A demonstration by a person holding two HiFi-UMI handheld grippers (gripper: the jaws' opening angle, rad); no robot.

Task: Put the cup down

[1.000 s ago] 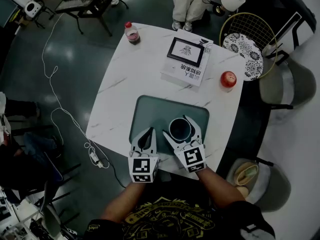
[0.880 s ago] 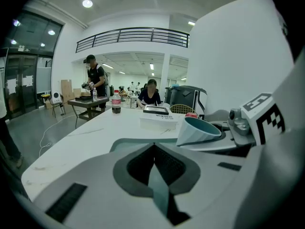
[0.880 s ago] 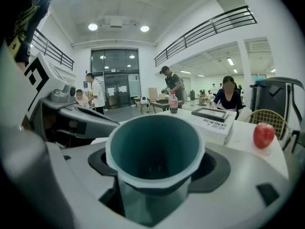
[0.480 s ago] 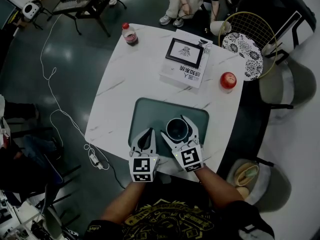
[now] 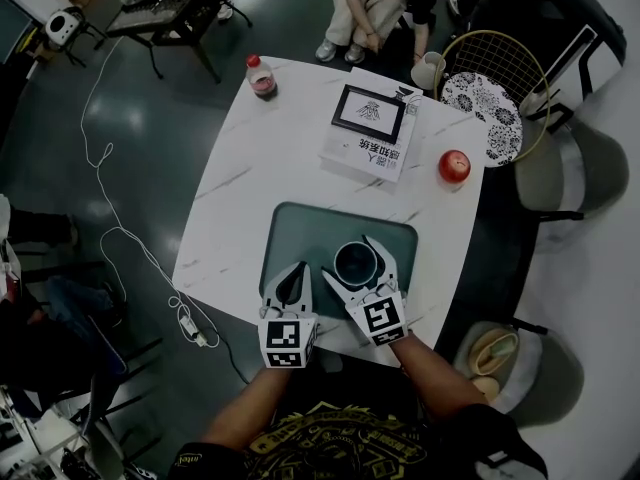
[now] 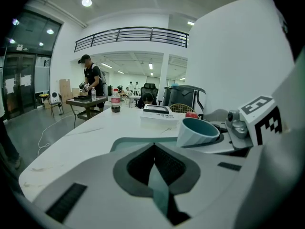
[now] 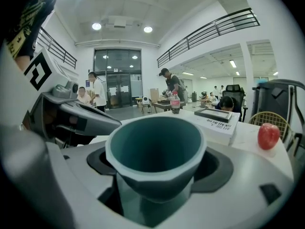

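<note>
A teal cup (image 5: 356, 263) stands upright over the near right part of the grey-green tray (image 5: 300, 228). The fingers of my right gripper (image 5: 349, 255) lie on either side of it. In the right gripper view the cup (image 7: 155, 151) fills the gap between the jaws and their pads still touch its sides while the jaws are opening. My left gripper (image 5: 297, 268) rests shut and empty over the tray's near left part, just left of the cup. The left gripper view shows its jaws (image 6: 153, 151) meeting, with the cup (image 6: 198, 131) to the right.
On the white marble table (image 5: 240, 188) lie a white box topped by a black-framed picture (image 5: 372, 133), a red apple (image 5: 454, 165) near the right edge and a red-capped bottle (image 5: 263, 73) at the far left corner. A wire-backed chair (image 5: 490, 88) and a seated person (image 5: 370, 8) are beyond.
Both grippers and the cup stay in about the same place over the tray. The head view has shifted slightly.
</note>
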